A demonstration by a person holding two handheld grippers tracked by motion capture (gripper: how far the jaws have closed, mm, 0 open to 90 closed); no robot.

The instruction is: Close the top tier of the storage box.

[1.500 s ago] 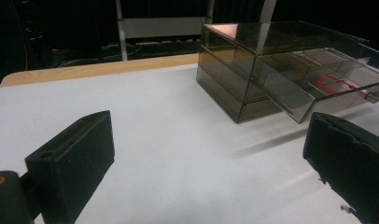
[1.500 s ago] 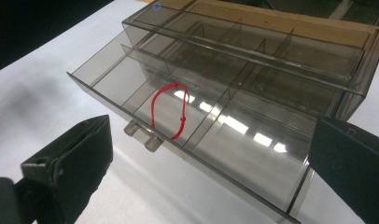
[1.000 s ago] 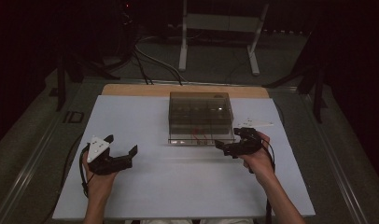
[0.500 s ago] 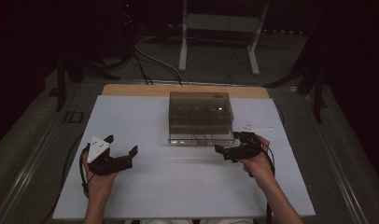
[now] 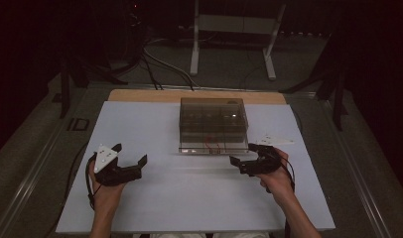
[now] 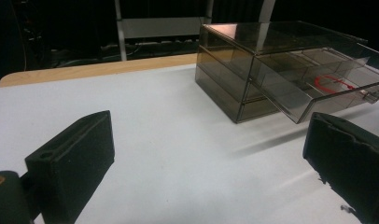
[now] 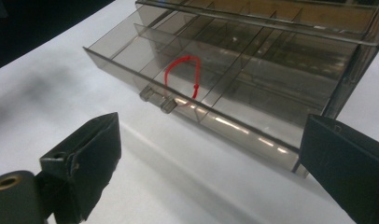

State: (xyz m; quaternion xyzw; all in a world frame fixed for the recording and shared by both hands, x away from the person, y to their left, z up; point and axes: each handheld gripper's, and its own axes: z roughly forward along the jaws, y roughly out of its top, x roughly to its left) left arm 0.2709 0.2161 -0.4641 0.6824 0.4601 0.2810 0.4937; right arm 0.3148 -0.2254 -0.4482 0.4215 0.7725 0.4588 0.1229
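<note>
I see the smoky clear drawer box [image 5: 213,124] at the centre of the high view, on the white counter [image 5: 189,198], with its bottom drawer [image 7: 215,88] pulled out toward the lower edge of the frame. A red loop of cord [image 7: 183,77] lies in one of the middle compartments of that drawer, just behind the small handle [image 7: 157,99] on its front wall.

My right tongs [image 5: 245,154] sit at the lower right of the box in the high view, just in front of the drawer's right corner, apart from it. Their jaws stand wide, have just been closing a little, and have nothing between them; in the right gripper view the drawer front lies beyond the jaws, untouched.

My left tongs [image 5: 131,153] rest at the lower left of the high view, well apart from the box. Their jaws are spread wide and hold nothing; in the left gripper view bare counter lies between them, with the box at the upper right
</note>
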